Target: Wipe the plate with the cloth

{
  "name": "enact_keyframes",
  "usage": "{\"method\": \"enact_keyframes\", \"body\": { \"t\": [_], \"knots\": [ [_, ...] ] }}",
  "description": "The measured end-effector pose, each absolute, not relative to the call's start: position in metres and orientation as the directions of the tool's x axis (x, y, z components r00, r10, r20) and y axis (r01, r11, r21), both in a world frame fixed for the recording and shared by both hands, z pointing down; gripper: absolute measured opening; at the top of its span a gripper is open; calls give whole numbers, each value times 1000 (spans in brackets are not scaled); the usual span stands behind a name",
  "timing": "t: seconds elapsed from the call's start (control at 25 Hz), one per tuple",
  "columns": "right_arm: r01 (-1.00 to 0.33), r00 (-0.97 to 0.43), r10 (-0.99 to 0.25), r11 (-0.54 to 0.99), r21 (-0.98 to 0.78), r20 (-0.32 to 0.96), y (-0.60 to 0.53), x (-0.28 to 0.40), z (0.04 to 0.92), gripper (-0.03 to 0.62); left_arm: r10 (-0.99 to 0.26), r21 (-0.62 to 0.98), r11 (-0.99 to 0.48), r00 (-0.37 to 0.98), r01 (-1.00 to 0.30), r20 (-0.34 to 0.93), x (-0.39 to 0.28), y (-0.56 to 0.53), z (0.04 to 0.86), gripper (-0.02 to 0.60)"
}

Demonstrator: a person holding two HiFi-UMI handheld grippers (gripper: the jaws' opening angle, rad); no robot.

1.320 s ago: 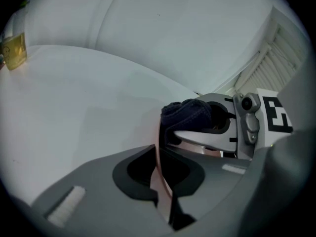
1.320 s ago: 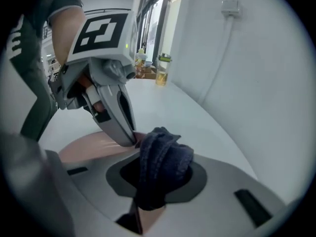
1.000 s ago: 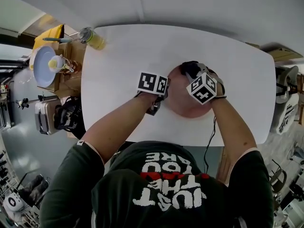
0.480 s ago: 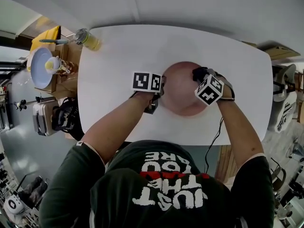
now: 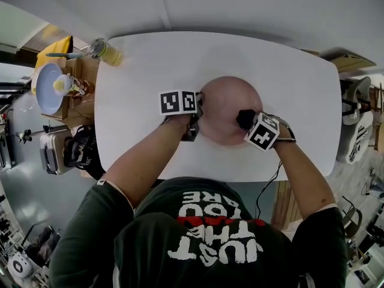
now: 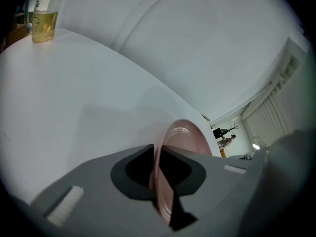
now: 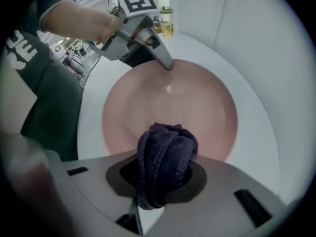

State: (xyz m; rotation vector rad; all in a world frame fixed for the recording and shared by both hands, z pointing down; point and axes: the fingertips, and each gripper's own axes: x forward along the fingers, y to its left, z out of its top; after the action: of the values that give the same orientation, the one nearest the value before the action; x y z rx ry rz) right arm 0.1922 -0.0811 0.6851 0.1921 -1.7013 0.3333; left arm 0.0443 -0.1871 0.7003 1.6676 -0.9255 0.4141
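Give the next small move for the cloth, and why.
Probably drag the cloth left across the plate: the right gripper clamps it bunched at the near-right edge, and most of the pink surface lies beyond.

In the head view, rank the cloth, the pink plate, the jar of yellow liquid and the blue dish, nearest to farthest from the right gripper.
1. cloth: clamped between the right gripper's jaws.
2. pink plate: directly below it, spreading left.
3. jar: far left corner of the table.
4. blue dish: off the table, farther left.
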Motion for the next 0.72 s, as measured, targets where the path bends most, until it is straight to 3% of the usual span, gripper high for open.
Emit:
{"method": "enact_keyframes", "body": {
  "t": [0.36, 0.72],
  "knots": [
    [-286, -318, 143, 928, -238, 937, -32, 122, 684, 74, -410, 696, 14, 631, -718, 659, 42, -189, 703, 48],
    [-241, -478, 10, 960, -143, 878, -75, 40, 683, 74, -336, 756, 45, 703, -652, 627, 42, -184, 704, 52]
  ]
}}
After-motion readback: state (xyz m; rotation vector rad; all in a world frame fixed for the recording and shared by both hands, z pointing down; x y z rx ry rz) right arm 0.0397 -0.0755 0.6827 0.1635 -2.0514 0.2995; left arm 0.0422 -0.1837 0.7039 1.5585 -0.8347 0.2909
